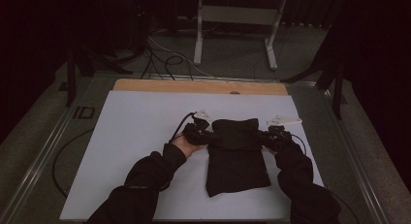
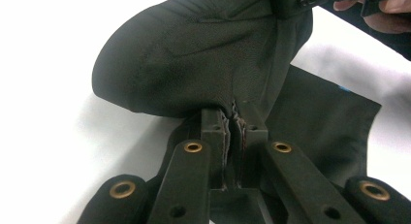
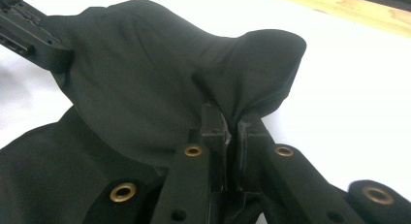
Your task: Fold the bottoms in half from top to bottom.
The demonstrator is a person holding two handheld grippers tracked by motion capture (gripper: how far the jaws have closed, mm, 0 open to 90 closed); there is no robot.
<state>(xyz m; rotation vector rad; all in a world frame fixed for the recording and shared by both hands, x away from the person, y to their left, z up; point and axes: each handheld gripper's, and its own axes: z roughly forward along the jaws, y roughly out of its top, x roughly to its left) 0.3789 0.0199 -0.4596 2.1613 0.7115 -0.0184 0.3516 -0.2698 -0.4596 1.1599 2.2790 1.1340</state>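
Holding the black cloth (image 1: 236,156) by its two side edges, both tongs are clamped shut on fabric: the left tongs (image 2: 232,118) pinch a gathered fold at the cloth's left edge, and the right tongs (image 3: 231,123) pinch the matching fold at its right edge. Cloth lies on the white worktop (image 1: 135,136), right of centre, between the two hands, long axis running from the person toward the far wooden strip (image 1: 198,86). Its far portion is raised and bulges between the two grips, apparently folded back over the rest; the near portion lies flat, its bottom hem close to the front edge of the worktop. Each gripper stands just beside its own side of the cloth, so neither hand is nearer; the pair are level with each other across the cloth's short axis. Judged from this, the coming move carries the lifted part along the long axis. Open white surface lies beyond the cloth toward the strip and broadly to the left; the right margin is narrow, and room at the front is short.
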